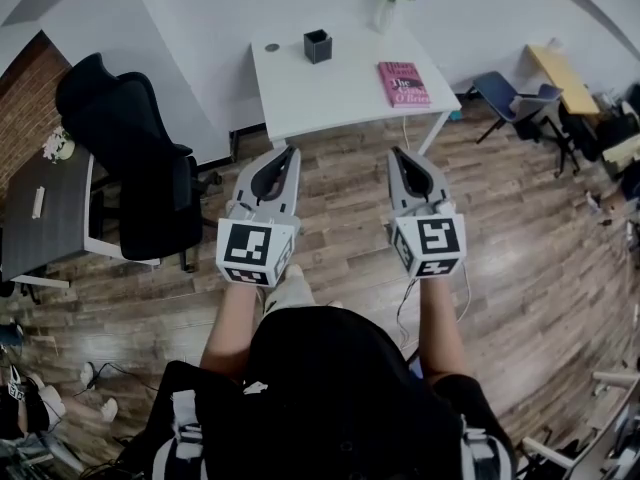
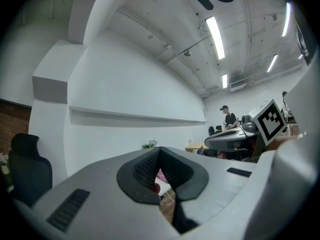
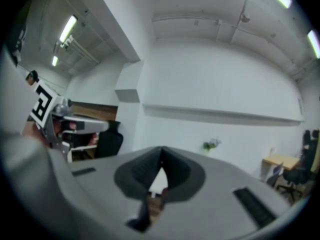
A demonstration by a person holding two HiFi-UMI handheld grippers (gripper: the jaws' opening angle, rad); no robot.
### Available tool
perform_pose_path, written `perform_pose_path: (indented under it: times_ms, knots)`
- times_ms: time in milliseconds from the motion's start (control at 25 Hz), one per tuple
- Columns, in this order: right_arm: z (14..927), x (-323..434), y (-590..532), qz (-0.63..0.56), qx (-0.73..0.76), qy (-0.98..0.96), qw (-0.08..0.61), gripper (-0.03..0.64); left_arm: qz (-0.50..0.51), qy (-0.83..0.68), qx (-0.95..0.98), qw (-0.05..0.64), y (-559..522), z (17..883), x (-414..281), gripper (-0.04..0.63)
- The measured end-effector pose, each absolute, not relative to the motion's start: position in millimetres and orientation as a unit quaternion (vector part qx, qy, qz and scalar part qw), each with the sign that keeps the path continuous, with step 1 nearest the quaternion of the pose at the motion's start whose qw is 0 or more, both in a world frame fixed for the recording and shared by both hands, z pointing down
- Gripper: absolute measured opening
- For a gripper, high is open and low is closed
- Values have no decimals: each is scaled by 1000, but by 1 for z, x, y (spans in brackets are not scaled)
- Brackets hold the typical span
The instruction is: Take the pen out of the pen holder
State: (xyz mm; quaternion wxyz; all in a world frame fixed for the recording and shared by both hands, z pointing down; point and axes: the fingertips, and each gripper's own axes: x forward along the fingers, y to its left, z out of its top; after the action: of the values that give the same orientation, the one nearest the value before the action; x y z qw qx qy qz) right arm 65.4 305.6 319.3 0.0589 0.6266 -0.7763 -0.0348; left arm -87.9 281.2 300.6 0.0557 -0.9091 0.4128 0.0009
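Head view: pen holder (image 1: 317, 45) upright on desk (image 1: 340, 93), L gripper (image 1: 290, 152) & R gripper (image 1: 397, 153) fingers clenched, empty, aimed twd it.

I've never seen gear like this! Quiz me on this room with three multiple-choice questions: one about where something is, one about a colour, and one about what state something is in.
1. Where does the pen holder stand?
A. On the white table
B. On the floor
C. On the black chair

2. What colour is the book?
A. Green
B. Pinkish red
C. Blue

3. How are the left claw and the right claw?
A. Both shut and empty
B. Both wide open
C. Each gripping a pen

Answers:
1 A: it sits near the table's far edge.
2 B: the cover shows pinkish red in the head view.
3 A: in each claw's own view the jaws meet with nothing between them.
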Motion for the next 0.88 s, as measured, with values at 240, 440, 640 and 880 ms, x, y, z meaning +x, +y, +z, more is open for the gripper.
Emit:
perform_pose_path:
  times_ms: [240, 440, 640, 880]
  knots:
    - [323, 78, 288, -29, 626, -777, 55, 33, -2, 412, -909, 59, 265, 304, -77, 20]
    - [329, 83, 264, -27, 626, -777, 60, 33, -2, 410, -911, 51, 238, 309, -71, 20]
    - [331, 87, 227, -27, 625, -778, 65, 34, -2, 407, -912, 50, 201, 310, -64, 20]
    - [334, 89, 170, -22, 626, -776, 70, 32, 1, 403, -914, 45, 143, 311, -62, 20]
